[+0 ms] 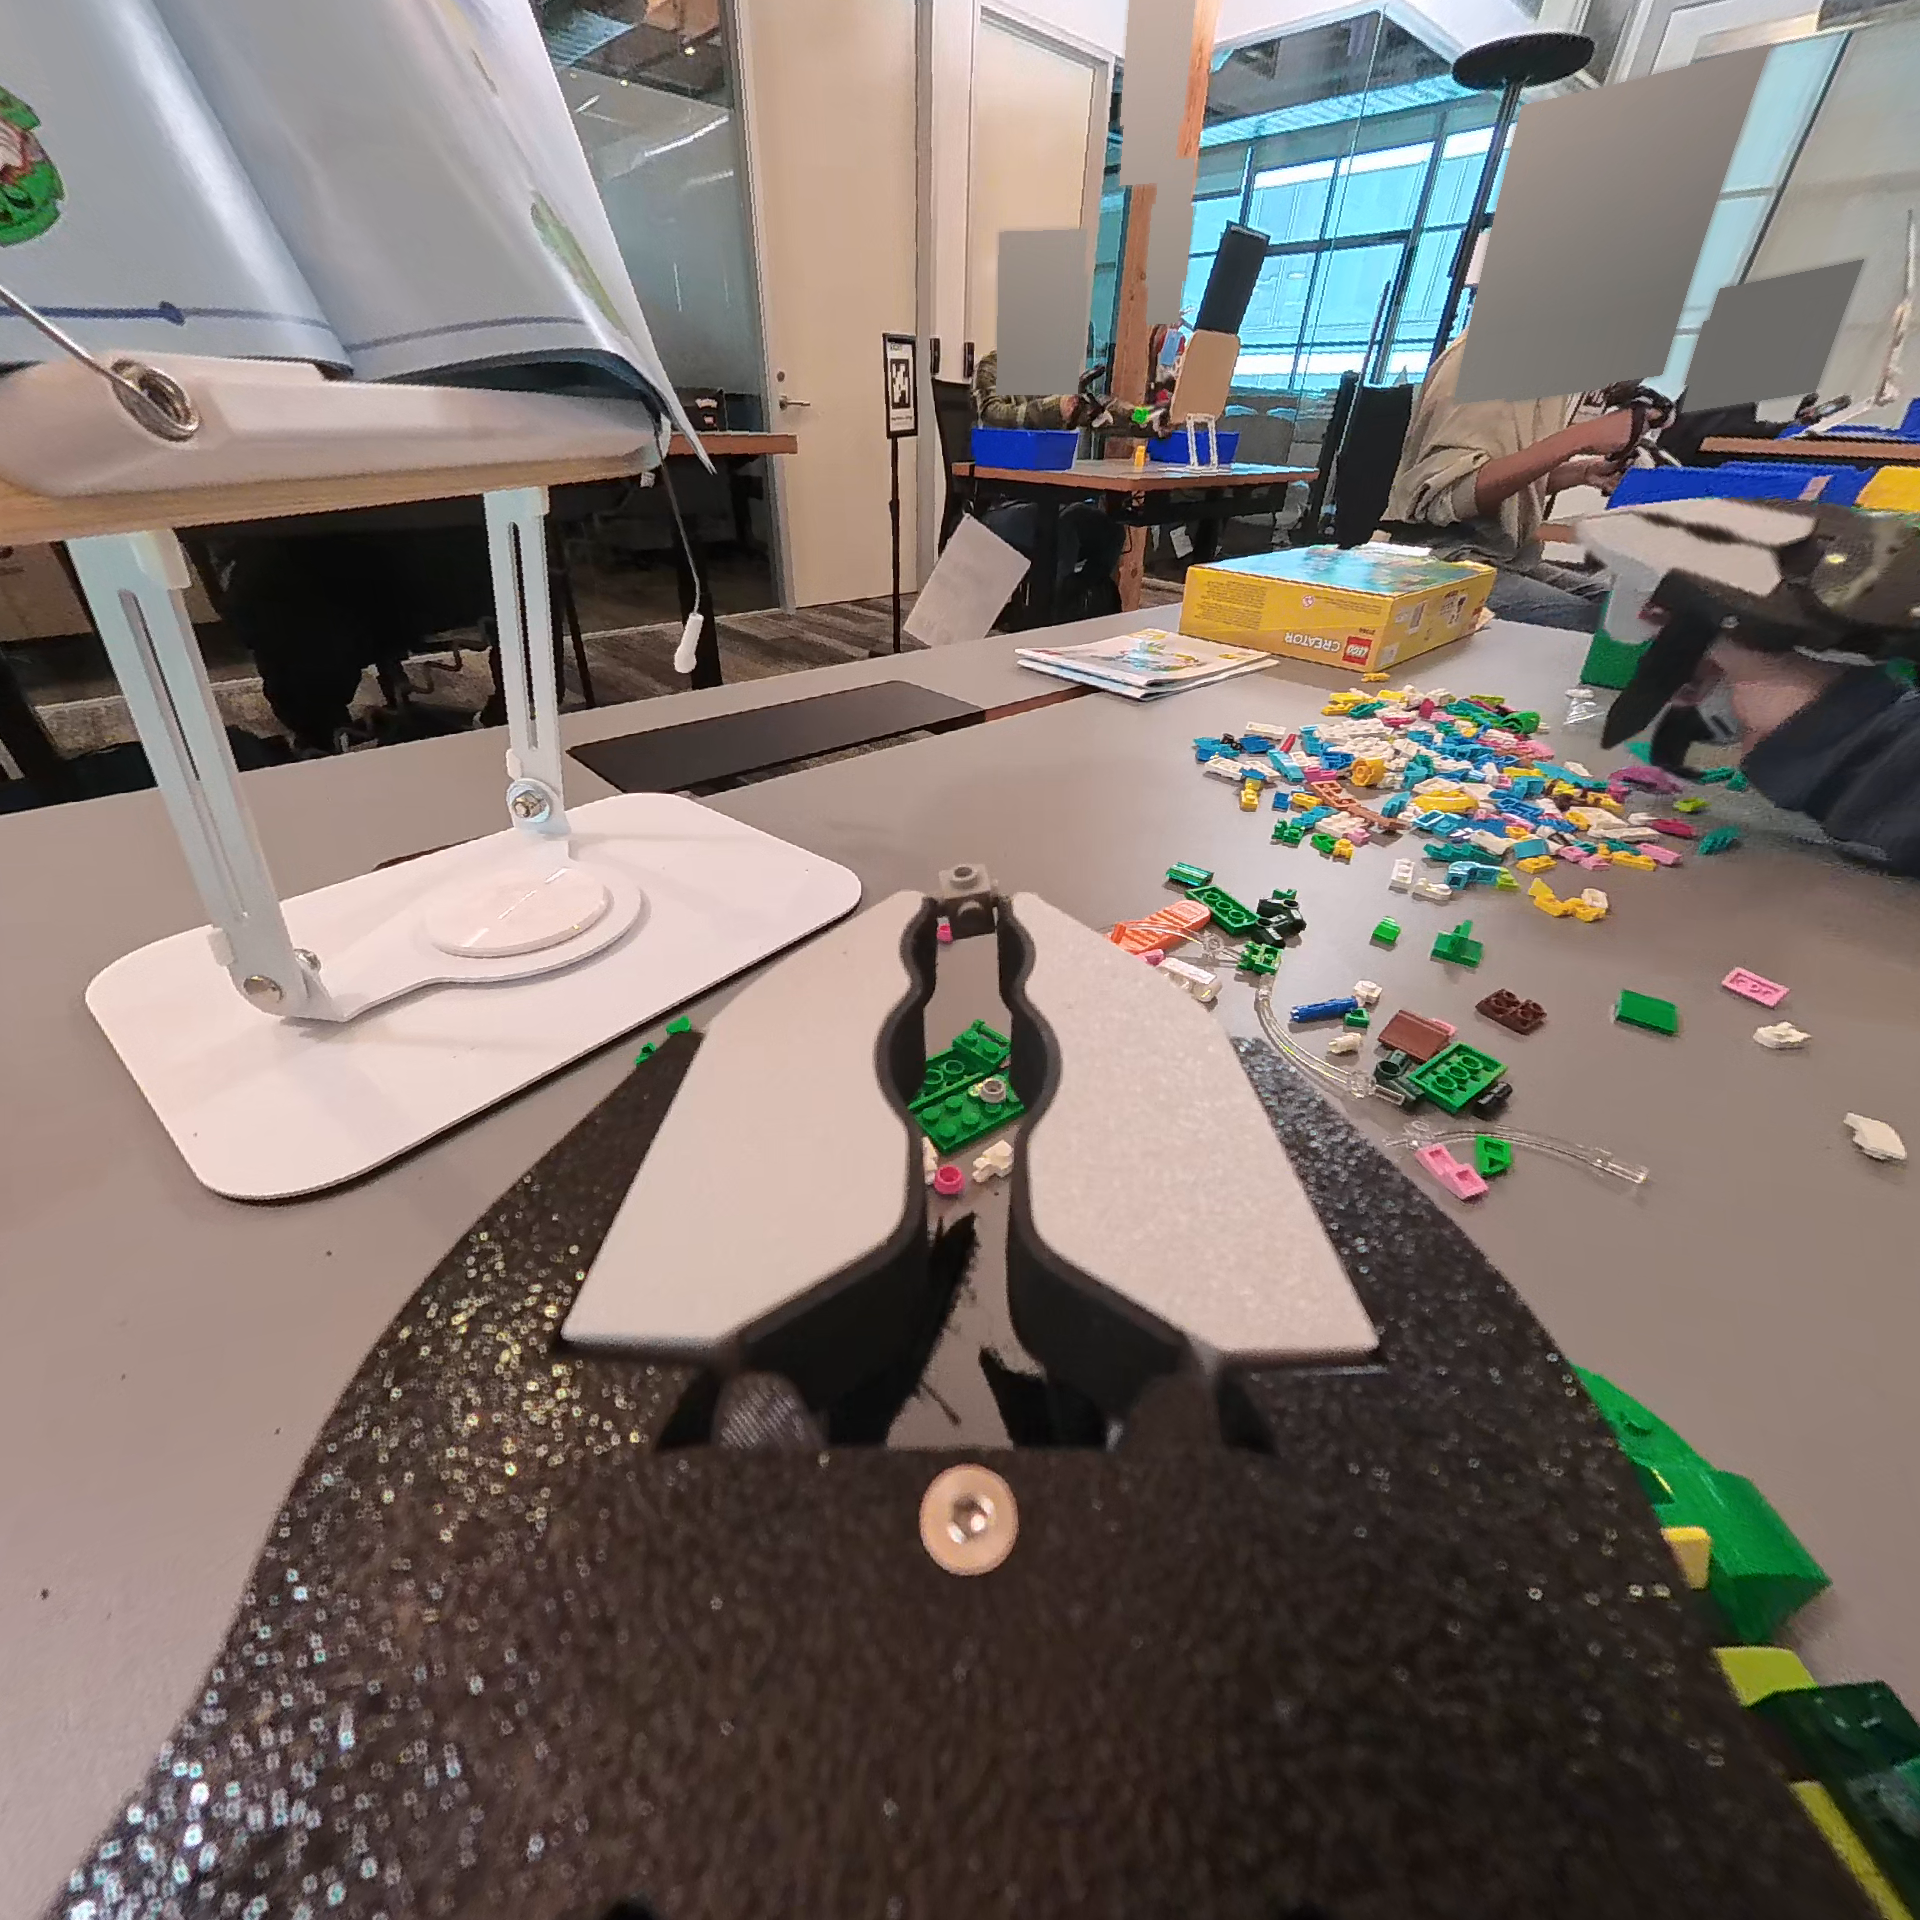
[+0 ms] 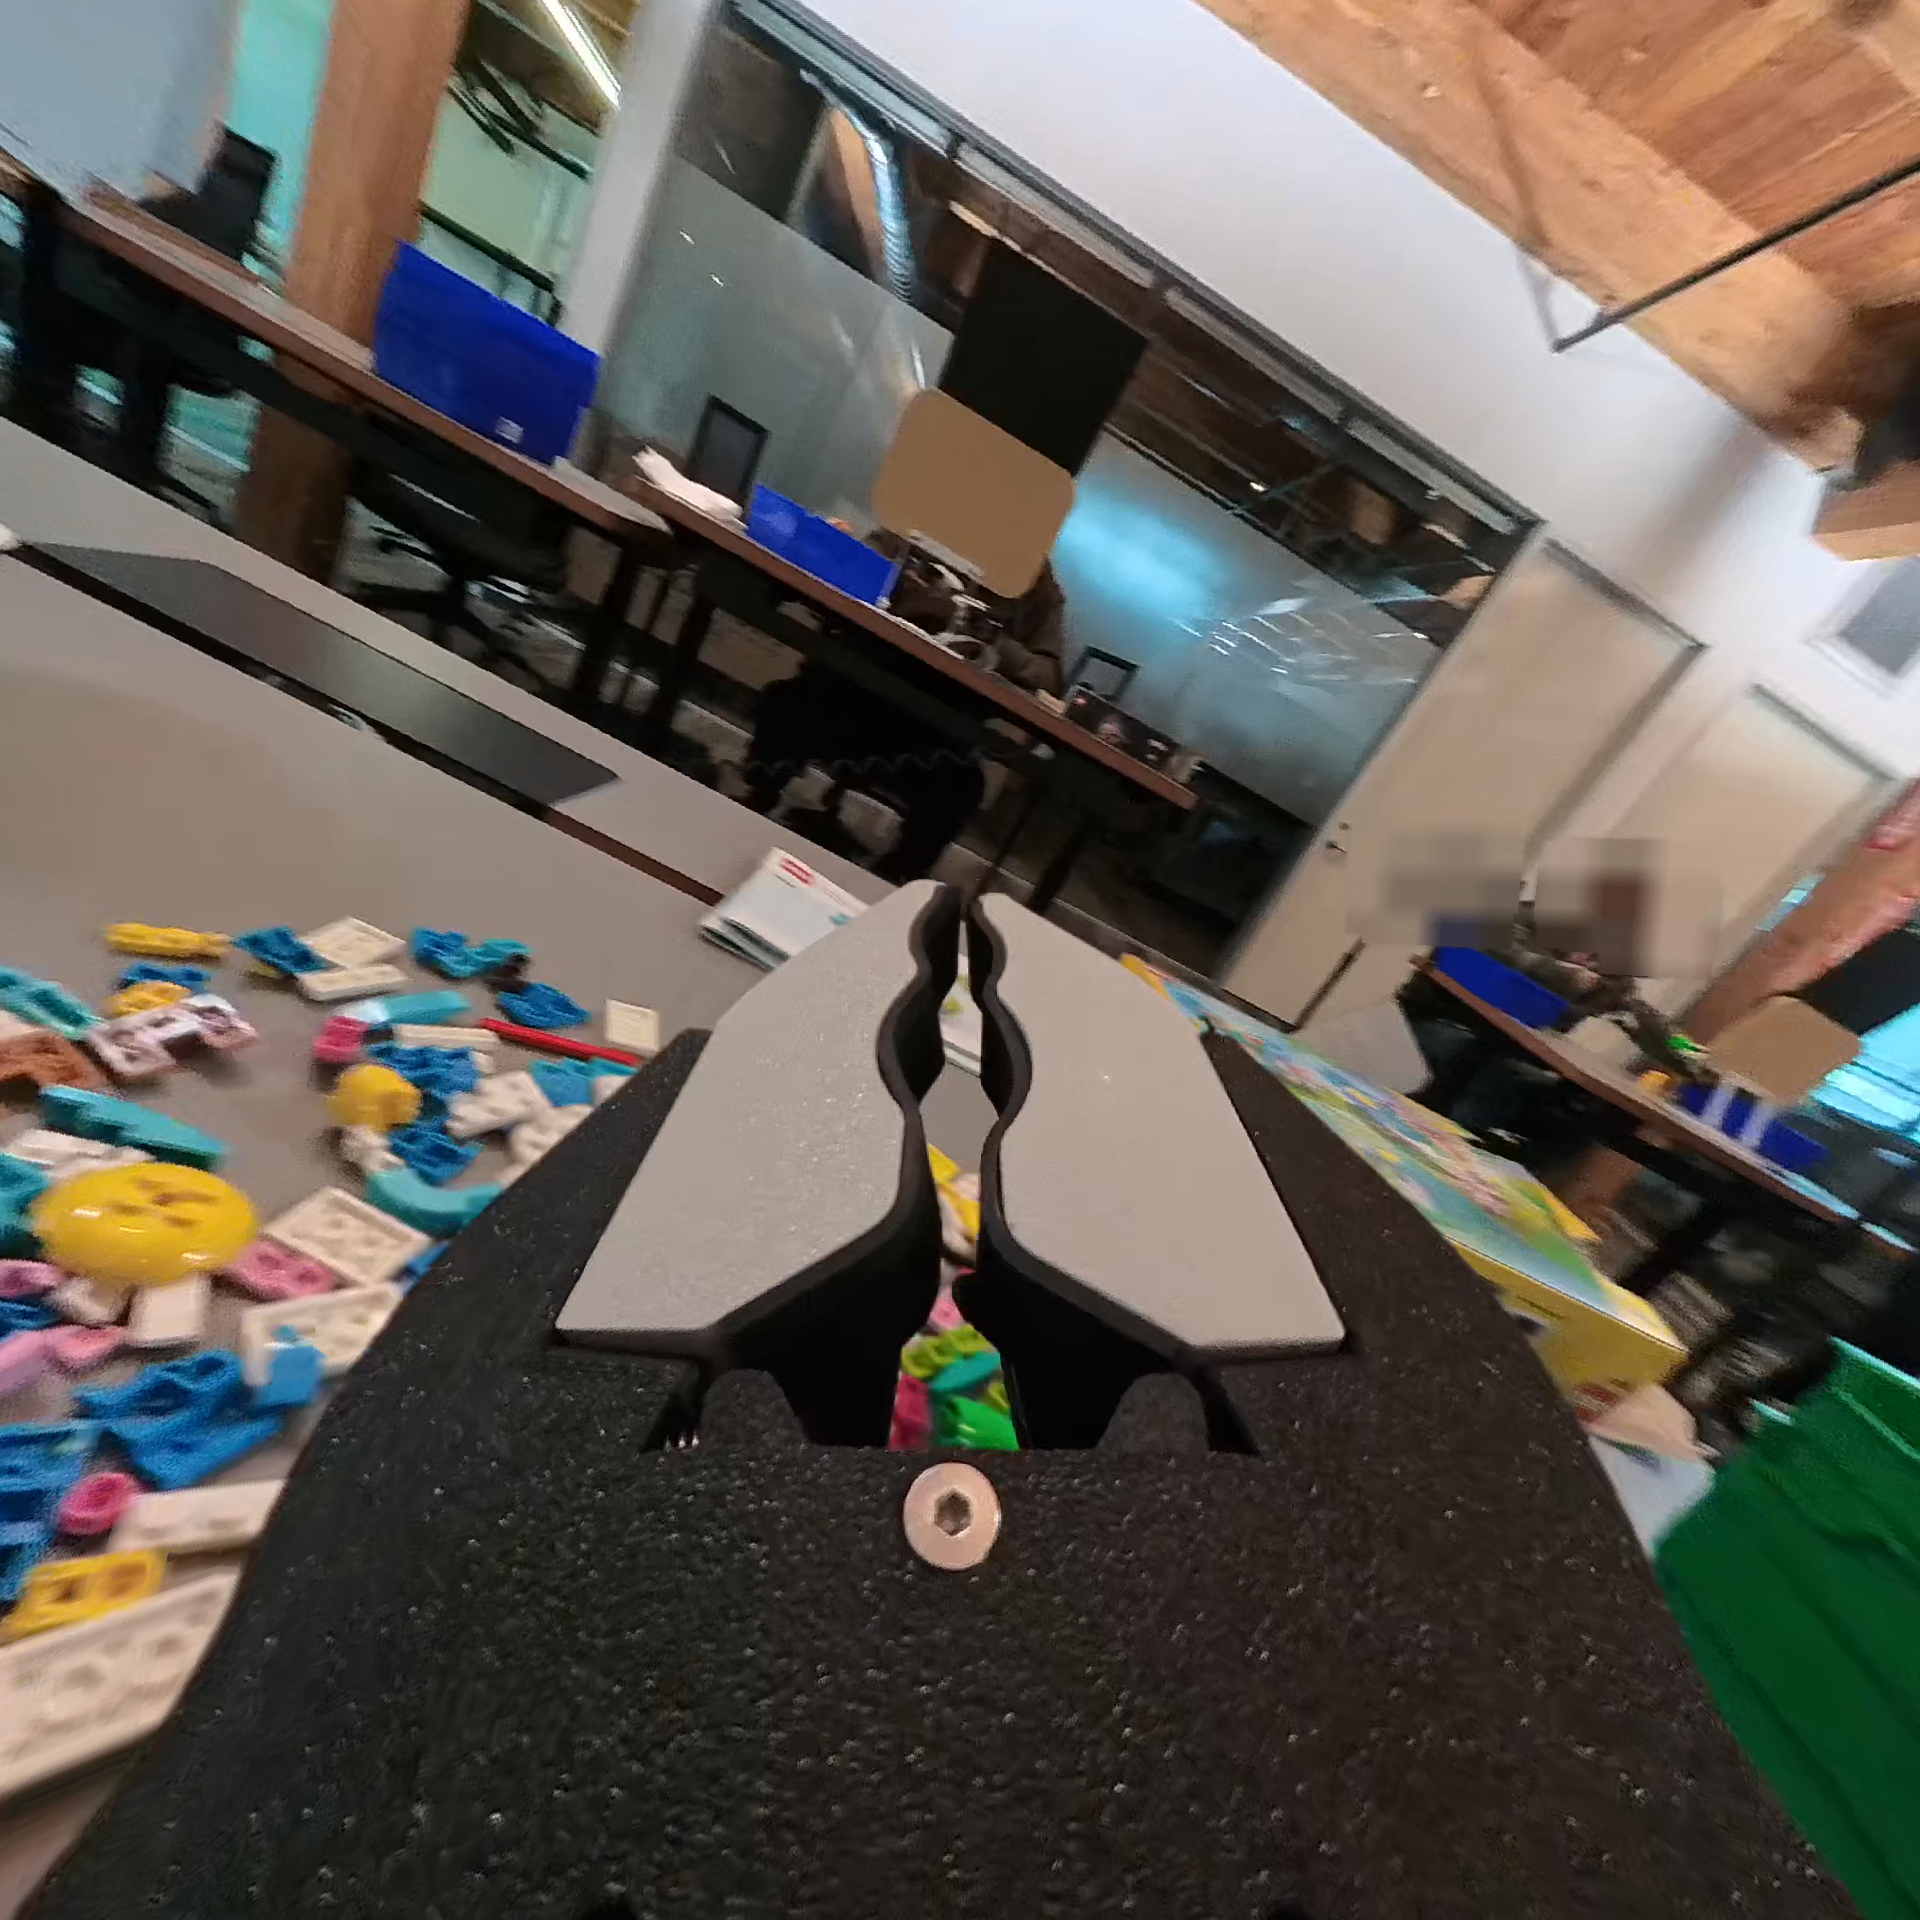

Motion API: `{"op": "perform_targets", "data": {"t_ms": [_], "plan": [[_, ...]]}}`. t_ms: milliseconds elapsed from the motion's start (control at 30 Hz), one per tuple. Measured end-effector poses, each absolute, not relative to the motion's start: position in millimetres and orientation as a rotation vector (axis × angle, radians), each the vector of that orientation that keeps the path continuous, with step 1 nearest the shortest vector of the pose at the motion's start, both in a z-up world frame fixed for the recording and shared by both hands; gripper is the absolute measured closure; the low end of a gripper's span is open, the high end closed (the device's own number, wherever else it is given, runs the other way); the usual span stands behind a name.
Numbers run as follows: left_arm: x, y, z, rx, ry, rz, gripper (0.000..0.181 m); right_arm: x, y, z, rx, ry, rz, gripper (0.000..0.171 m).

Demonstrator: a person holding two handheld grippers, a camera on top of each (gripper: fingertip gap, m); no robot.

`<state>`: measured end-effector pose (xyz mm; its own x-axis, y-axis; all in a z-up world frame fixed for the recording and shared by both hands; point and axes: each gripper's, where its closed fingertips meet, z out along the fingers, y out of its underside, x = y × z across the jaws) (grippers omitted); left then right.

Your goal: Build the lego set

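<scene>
In the left wrist view my left gripper [image 1: 966, 920] is shut on a small grey brick [image 1: 964, 891], held at the fingertips above the grey table [image 1: 727, 810]. Green plates [image 1: 961, 1091] with a small grey stud piece lie on the table below, seen between the fingers. A pile of loose bricks [image 1: 1455, 769] in blue, white, pink and yellow lies at the right. My right gripper shows blurred over that pile's far edge [image 1: 1662, 717]. In the right wrist view my right gripper [image 2: 964, 916] is shut with nothing visible between its tips, tilted above the pile [image 2: 208, 1195].
A white stand [image 1: 468, 966] at the left holds an open instruction booklet [image 1: 312, 177]. A yellow set box [image 1: 1340, 603] and booklets [image 1: 1143, 660] lie at the far edge. Scattered green, brown and clear pieces [image 1: 1455, 1070] lie to the right. A green built piece [image 1: 1725, 1517] sits at lower right. The tips of one gripper are about 50 cm away from the tips of the other.
</scene>
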<state>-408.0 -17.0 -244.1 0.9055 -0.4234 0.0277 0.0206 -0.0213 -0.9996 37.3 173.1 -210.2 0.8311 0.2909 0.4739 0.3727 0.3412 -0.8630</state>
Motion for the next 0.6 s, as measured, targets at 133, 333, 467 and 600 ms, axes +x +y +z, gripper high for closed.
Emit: {"op": "perform_targets", "data": {"t_ms": [133,333,467,600], "plan": [[-409,-17,-243,-1.555,0.314,-0.371,0.171,68,185,-213,-1.278,-0.596,-0.154,0.171],[-408,-17,-244,-1.558,0.324,-0.366,0.171,111,193,-218,-1.292,-0.44,-0.182,0.171],[-407,-18,-244,-1.559,0.334,-0.355,0.171,118,198,-223,-1.309,-0.391,-0.151,0.171],[-406,-18,-244,-1.56,0.339,-0.349,0.171,121,195,-220,-1.29,-0.363,-0.122,0.171]]}}
